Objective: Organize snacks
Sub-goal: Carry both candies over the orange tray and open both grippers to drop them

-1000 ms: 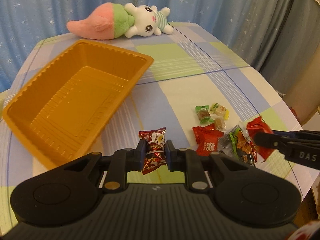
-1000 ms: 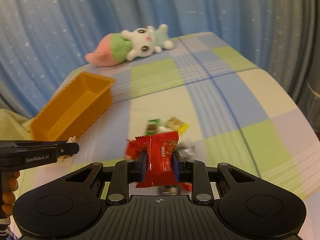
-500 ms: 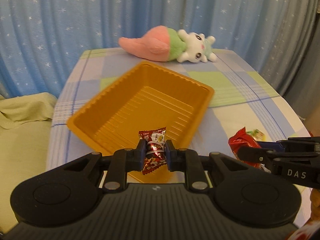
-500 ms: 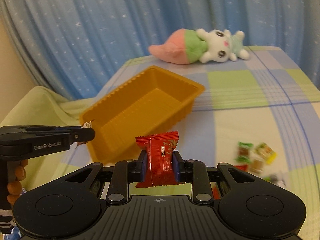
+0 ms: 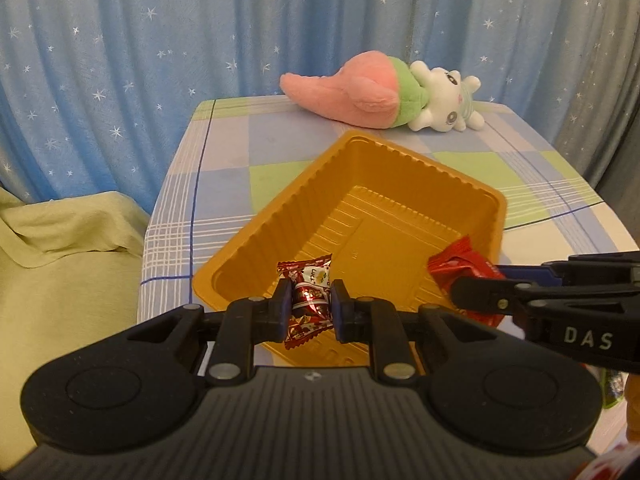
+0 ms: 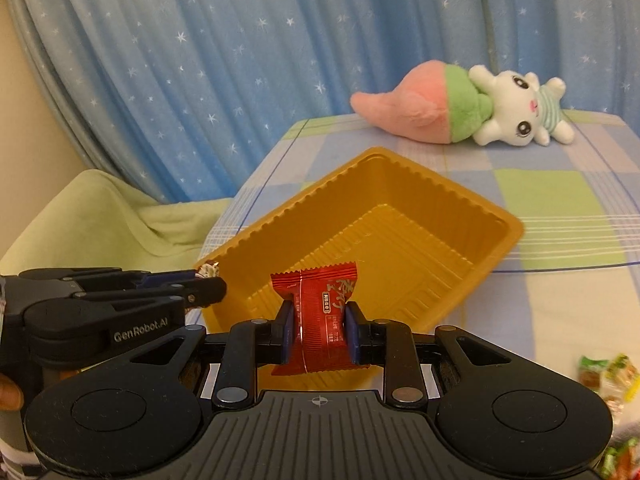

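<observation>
A pale green cloth (image 5: 60, 240) lies bunched at the far left, beside the desk (image 5: 224, 168) with its checked cover. Over the near corner of the orange plastic tray (image 5: 400, 184), the left hand-held gripper (image 5: 307, 310) is clamped narrow on a dark red wrapped candy (image 5: 306, 300), which hangs above the tray's near inner wall. The tray sits cornerwise on the desk and shows only its ribbed floor. To the right, the right hand-held gripper (image 6: 317, 330) pinches a bright red snack packet (image 6: 320, 312) upright between its blue pads, also above the tray's near end. A pink and green plush rabbit (image 5: 384, 96) lies on its side at the desk's far edge, before the starred blue curtain (image 5: 160, 40). At the far right, several small wrapped sweets (image 6: 604, 376) lie loose on the desk.
</observation>
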